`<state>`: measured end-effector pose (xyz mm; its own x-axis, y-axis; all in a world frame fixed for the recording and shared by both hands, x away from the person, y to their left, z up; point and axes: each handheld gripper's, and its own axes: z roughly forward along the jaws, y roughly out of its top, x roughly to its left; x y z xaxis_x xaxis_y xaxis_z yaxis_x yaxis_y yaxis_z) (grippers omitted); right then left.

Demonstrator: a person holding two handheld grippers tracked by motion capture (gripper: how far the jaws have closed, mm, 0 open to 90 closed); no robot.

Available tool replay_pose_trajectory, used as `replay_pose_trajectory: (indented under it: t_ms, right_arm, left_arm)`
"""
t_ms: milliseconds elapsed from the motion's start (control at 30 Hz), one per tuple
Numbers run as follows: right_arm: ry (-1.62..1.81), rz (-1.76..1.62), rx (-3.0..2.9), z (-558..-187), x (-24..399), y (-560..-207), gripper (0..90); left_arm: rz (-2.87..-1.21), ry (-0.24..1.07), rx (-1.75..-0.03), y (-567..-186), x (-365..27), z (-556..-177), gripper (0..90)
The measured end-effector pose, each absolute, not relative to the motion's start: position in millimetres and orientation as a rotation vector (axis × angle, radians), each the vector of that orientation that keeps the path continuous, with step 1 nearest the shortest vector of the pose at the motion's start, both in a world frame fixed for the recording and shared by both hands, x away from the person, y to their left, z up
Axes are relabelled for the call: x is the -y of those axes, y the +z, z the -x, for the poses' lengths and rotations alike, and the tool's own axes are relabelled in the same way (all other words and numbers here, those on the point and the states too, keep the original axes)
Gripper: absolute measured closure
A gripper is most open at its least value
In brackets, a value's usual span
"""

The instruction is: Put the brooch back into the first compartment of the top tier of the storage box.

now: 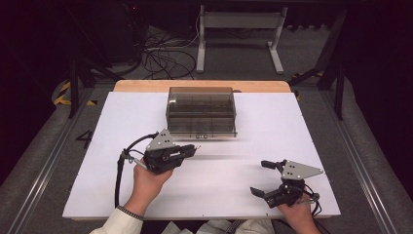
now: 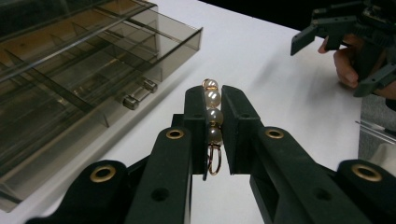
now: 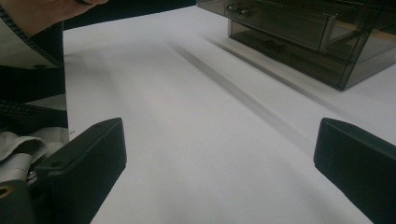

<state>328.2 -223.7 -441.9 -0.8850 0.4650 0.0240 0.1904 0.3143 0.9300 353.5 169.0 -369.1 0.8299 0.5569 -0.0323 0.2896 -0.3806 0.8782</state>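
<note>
Left gripper view: four pearls (image 2: pixel 213 113) clamped

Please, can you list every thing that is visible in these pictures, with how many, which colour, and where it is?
Drawer organizer: 1, smoky transparent, far centre of the board, small knobs on its front.
Pearl jewellery piece: 1, white pearls on gold wire, clamped between the left gripper's fingers.
Board: 1, white, covering the table.
Table: 1, light wood, its edge visible behind the board.
Frame: 1, grey metal, on the floor behind the table.
Cables: several, black and white, on the floor.
Left gripper: 1, black, shut on the pearls, near the organizer.
Right gripper: 1, black, open, above the board's near right.
Hands: 2, holding the grippers.
</note>
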Motion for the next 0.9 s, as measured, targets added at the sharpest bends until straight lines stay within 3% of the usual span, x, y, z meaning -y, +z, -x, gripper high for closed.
replay_pose_trajectory:
  t_ms: [900]
  right_arm:
    - [1.597,-0.648,-2.316,-323,234,-444,2.9]
  left_arm:
    - [-1.984,0.398,-0.664,-336,-181,-376,81.5]
